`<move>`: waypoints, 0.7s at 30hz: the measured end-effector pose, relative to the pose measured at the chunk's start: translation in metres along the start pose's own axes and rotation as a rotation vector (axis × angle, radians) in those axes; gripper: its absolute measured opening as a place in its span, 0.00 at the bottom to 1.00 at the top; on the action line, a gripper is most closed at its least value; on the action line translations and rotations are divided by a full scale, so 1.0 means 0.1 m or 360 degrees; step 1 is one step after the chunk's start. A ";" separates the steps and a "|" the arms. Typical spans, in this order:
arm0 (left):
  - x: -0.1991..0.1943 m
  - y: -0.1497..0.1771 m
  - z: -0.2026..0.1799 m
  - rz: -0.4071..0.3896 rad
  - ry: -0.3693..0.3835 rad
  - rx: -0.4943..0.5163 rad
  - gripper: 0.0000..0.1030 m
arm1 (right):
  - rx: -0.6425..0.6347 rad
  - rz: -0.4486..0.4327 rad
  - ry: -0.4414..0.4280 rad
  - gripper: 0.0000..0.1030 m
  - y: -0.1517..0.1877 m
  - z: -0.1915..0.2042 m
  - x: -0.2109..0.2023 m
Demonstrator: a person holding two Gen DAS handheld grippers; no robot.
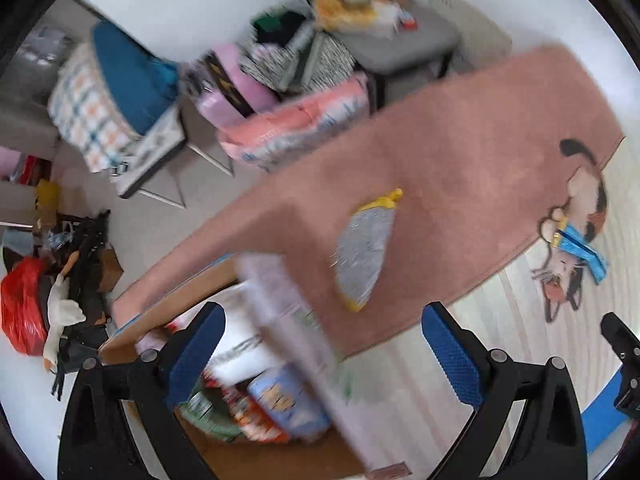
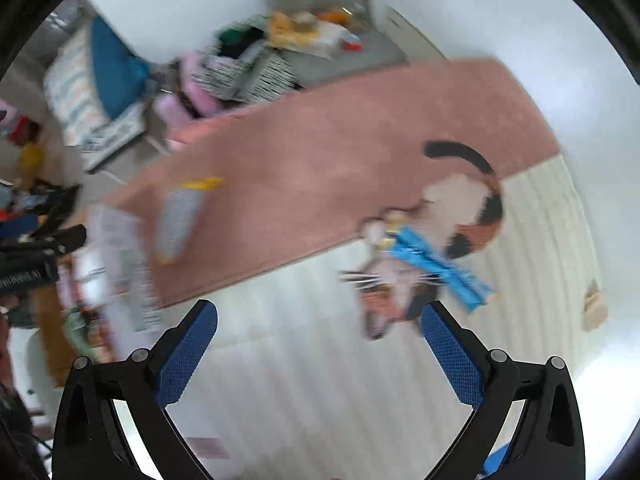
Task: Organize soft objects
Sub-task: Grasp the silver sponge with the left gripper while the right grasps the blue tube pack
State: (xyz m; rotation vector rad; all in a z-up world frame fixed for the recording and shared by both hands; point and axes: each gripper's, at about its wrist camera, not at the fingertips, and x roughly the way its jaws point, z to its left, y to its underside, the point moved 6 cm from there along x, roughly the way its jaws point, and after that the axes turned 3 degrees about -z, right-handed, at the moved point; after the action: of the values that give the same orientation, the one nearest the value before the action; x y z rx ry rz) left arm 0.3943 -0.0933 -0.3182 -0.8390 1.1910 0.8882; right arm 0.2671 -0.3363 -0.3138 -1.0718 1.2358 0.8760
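Note:
A grey cloth with yellow trim (image 1: 362, 250) lies on a pink rug (image 1: 460, 152); it also shows in the right wrist view (image 2: 178, 220). A blue packet (image 1: 580, 250) lies on the rug's cat picture (image 2: 436, 266). An open cardboard box (image 1: 256, 456) holding several packets stands at the rug's near left edge, below my left gripper (image 1: 320, 344), which is open and empty. My right gripper (image 2: 320, 340) is open and empty above the cream part of the rug (image 2: 320, 380). Both views are blurred.
Chairs piled with cushions and bags (image 1: 120, 92) stand at the back beside a grey chair (image 1: 400, 40). A red bag (image 1: 22, 304) and dark clutter sit at the left. The right gripper's body shows at the left view's right edge (image 1: 624, 360).

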 end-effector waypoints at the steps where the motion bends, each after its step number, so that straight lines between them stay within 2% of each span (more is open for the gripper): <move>1: 0.16 -0.08 -0.09 0.0047 -0.0001 0.0019 0.98 | -0.0006 0.0031 0.0025 1.00 -0.03 -0.09 0.13; 8: 1.09 -0.28 -0.51 0.0301 -0.0071 0.0073 0.98 | -0.0030 0.0270 0.0198 1.00 -0.17 -0.71 1.18; 11: 1.27 -0.30 -0.56 0.0341 -0.0079 0.0061 0.98 | -0.0045 0.0321 0.0225 0.99 -0.21 -0.83 1.44; 13: 1.32 -0.30 -0.54 0.0351 -0.0078 0.0053 0.98 | -0.0049 0.0367 0.0229 0.95 -0.20 -0.89 1.55; 14: 1.34 -0.32 -0.55 0.0350 -0.0082 0.0049 0.98 | -0.0030 0.0391 0.0216 0.87 -0.20 -0.92 1.61; 15: 1.36 -0.34 -0.54 0.0353 -0.0082 0.0043 0.98 | 0.0032 0.0420 0.0164 0.74 -0.18 -0.95 1.66; 16: 1.38 -0.36 -0.52 0.0357 -0.0075 0.0034 0.98 | 0.0094 0.0440 0.0135 0.70 -0.17 -0.99 1.69; 18: 1.40 -0.39 -0.47 0.0374 -0.0050 0.0010 0.98 | 0.0261 0.0455 0.0015 0.55 -0.17 -1.04 1.69; 19: 1.40 -0.41 -0.46 0.0377 -0.0036 -0.0002 0.98 | 0.0321 0.0467 -0.0017 0.50 -0.17 -1.06 1.69; 20: 1.40 -0.44 -0.43 0.0381 -0.0022 -0.0015 0.98 | 0.0411 0.0495 -0.0102 0.44 -0.17 -1.07 1.68; 21: 1.40 -0.46 -0.41 0.0388 0.0000 -0.0035 0.98 | 0.0539 0.0535 -0.0277 0.44 -0.16 -1.05 1.68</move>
State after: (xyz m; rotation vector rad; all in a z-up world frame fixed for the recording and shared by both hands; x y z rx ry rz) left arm 0.4389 -0.1320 -0.4591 -0.7209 1.3038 1.1005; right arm 0.2767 -0.4481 -0.4781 -0.5149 1.3785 0.9481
